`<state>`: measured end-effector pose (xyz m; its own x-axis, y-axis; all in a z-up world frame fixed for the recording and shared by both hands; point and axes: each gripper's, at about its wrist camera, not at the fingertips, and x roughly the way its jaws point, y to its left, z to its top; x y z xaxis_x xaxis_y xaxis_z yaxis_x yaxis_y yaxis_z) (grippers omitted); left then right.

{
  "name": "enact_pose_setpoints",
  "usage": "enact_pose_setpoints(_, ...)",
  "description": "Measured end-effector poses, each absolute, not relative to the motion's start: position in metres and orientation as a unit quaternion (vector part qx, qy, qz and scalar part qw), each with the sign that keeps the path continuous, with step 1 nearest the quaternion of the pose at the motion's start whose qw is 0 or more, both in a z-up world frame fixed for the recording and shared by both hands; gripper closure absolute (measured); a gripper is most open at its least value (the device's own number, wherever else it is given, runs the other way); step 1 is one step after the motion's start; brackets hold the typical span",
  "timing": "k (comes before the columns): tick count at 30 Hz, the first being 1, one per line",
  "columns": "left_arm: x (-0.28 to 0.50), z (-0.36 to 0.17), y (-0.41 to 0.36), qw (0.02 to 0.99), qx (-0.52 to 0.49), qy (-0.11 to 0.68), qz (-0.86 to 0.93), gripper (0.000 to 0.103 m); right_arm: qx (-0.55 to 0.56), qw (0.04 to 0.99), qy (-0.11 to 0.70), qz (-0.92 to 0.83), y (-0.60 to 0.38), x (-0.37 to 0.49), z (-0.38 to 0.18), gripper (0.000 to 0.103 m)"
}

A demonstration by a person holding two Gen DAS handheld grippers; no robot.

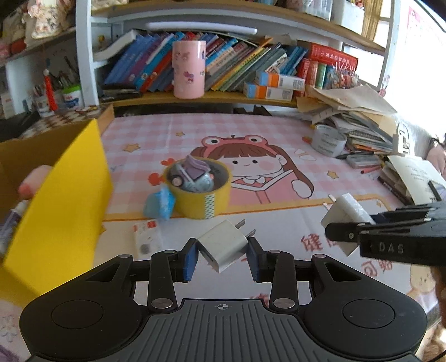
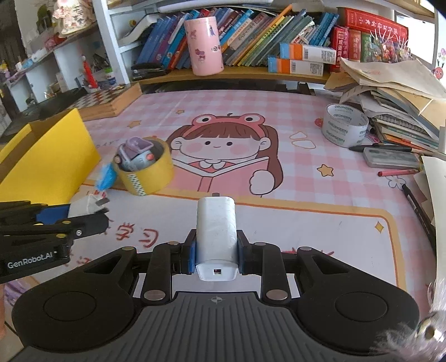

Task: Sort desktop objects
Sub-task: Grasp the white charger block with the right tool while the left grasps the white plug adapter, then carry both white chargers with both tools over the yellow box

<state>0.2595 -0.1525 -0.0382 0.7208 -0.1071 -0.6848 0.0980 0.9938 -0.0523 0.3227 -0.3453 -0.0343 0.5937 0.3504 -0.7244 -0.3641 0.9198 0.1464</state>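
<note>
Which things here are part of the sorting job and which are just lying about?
In the job: small charger in the left gripper, tall charger in the right gripper, yellow box.
Lying about: white tape roll, pink canister, books.

A child's study corner in a home. The bench wears a pink checked mat printed with a cartoon girl in a frog hat reading a book. At twelve o'clock a white-framed wooden shelf carries a row of leaning schoolbooks and a pink cartoon canister. At two o'clock lies a loose heap of notebooks and papers; at ten o'clock, a chessboard box and a side shelf with plush toys.
</note>
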Motion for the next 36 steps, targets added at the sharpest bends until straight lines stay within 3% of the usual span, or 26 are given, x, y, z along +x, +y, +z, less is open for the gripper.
enact_pose_setpoints(36,0.134,-0.017,-0.052,0.932,-0.052,0.337,-0.119,0.067,-0.041,0.899,0.397,0.180,-0.253,0.187,-0.012,0.079)
